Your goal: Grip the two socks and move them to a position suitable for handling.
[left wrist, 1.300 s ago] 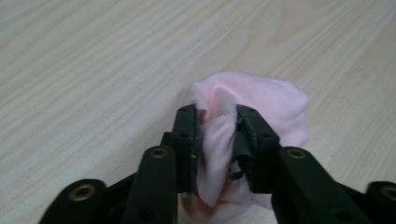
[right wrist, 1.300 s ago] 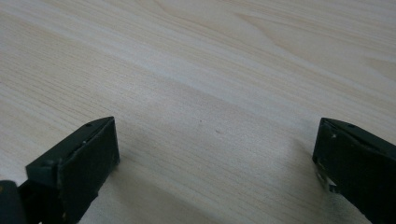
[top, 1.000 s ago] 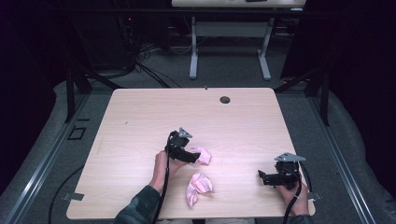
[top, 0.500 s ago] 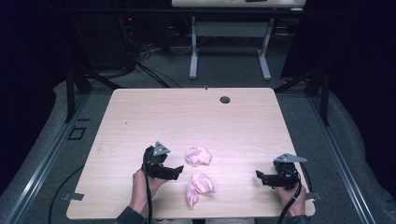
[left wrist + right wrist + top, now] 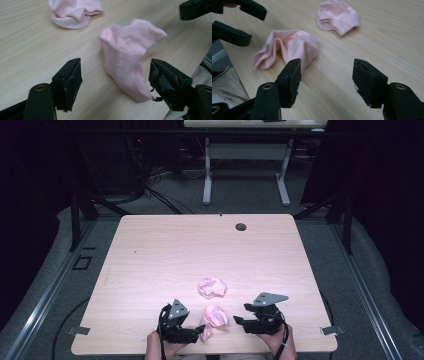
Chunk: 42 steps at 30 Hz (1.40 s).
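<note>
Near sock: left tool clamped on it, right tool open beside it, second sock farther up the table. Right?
Not quite. The left tool is open, not clamped: in the left gripper view the near sock lies between its jaws, untouched. The right tool open and the second sock farther up are correct.

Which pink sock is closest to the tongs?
The pink sock near the table's front edge, lying between the left tongs and right tongs. The other pink sock sits farther back, bunched up alone.

Two pink socks are counted on one table: a near sock and a far sock; two grippers are counted, left gripper and right gripper
</note>
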### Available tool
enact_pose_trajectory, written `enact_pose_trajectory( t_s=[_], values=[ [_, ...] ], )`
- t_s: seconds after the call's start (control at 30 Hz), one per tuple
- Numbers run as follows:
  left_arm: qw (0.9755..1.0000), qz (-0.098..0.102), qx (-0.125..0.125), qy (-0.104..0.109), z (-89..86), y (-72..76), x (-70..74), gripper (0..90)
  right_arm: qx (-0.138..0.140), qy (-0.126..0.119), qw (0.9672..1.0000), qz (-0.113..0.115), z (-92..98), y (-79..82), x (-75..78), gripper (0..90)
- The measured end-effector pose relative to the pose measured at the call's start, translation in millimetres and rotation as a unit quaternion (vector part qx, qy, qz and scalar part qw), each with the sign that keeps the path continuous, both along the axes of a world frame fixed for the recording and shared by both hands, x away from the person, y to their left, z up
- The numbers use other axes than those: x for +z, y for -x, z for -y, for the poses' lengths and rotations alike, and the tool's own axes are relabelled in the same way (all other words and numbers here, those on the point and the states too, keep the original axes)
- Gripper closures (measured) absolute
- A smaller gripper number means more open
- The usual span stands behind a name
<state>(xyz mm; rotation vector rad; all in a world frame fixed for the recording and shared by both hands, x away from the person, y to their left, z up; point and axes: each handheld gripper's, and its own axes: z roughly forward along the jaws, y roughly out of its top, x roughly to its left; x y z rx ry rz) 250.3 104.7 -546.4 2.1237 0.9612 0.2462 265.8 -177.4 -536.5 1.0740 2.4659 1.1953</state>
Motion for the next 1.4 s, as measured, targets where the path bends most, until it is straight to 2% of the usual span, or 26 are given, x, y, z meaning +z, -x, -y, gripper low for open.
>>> enact_pose_trajectory(
  t_s=[0.03, 0.1, 0.2, 0.27, 0.33, 0.4, 0.43, 0.5, 0.63, 0.77, 1.0, 1.13, 1.23, 1.3, 1.4],
  values=[
    [1.0000, -0.006, -0.001, 0.004, 2.7, 1.4, -1.0, 28.4, 0.000, 0.000, 1.0000, 0.000, 0.0, 0.0, 0.0, 41.4],
    [0.9999, -0.008, -0.007, -0.005, 8.2, 3.9, -3.5, 32.5, 0.011, 0.007, 0.9999, -0.003, -12.4, -0.5, -3.0, 44.2],
    [0.9998, -0.013, -0.007, -0.012, 12.8, 5.3, -8.0, 42.8, 0.028, 0.018, 0.9992, -0.021, -24.5, -3.8, -9.2, 50.7],
    [0.9997, -0.015, -0.007, -0.019, 14.1, 5.5, -9.2, 52.4, 0.039, 0.014, 0.9988, -0.027, -29.8, -5.4, -12.5, 59.7],
    [0.9995, -0.015, -0.014, -0.024, 13.7, 4.3, -10.4, 61.0, 0.040, 0.026, 0.9985, -0.027, -35.0, -6.9, -15.4, 69.5],
    [0.9994, -0.016, -0.013, -0.028, 13.9, 3.2, -12.7, 69.1, 0.041, 0.028, 0.9983, -0.032, -37.2, -8.7, -17.7, 78.1],
    [0.9994, -0.019, -0.012, -0.026, 13.6, 1.4, -16.6, 76.9, 0.039, 0.024, 0.9984, -0.033, -37.1, -10.2, -18.8, 83.9],
    [0.9993, -0.016, -0.014, -0.032, 13.2, -0.5, -20.1, 83.8, 0.037, 0.027, 0.9985, -0.029, -35.6, -10.2, -17.6, 85.7],
    [0.9992, -0.014, -0.019, -0.033, 13.6, -1.9, -22.1, 87.2, 0.031, 0.029, 0.9988, -0.024, -30.6, -9.0, -15.0, 86.1],
    [0.9996, -0.008, -0.018, -0.020, 11.7, -4.8, -19.2, 87.6, 0.022, 0.027, 0.9992, -0.020, -24.9, -9.0, -13.0, 86.2],
    [0.9996, -0.012, -0.014, 0.022, -0.5, -16.6, -7.3, 87.7, -0.006, 0.029, 0.9995, -0.010, -4.7, -12.6, -5.6, 86.2],
    [0.9985, -0.026, -0.015, 0.046, -4.0, -21.0, -5.2, 87.7, -0.018, 0.034, 0.9993, -0.004, 6.9, -17.4, -0.2, 86.2],
    [0.9973, -0.042, -0.017, 0.057, -3.0, -23.0, -8.9, 87.5, -0.016, 0.043, 0.9989, -0.004, 8.0, -19.1, 0.3, 86.1],
    [0.9964, -0.059, -0.025, 0.055, -0.5, -23.6, -14.2, 86.7, -0.020, 0.055, 0.9983, -0.001, 6.3, -22.8, -3.2, 84.9],
    [0.9964, -0.065, -0.031, 0.045, 0.7, -22.8, -15.8, 85.1, -0.026, 0.063, 0.9977, -0.004, 5.4, -27.9, -6.9, 81.5]
  ],
)
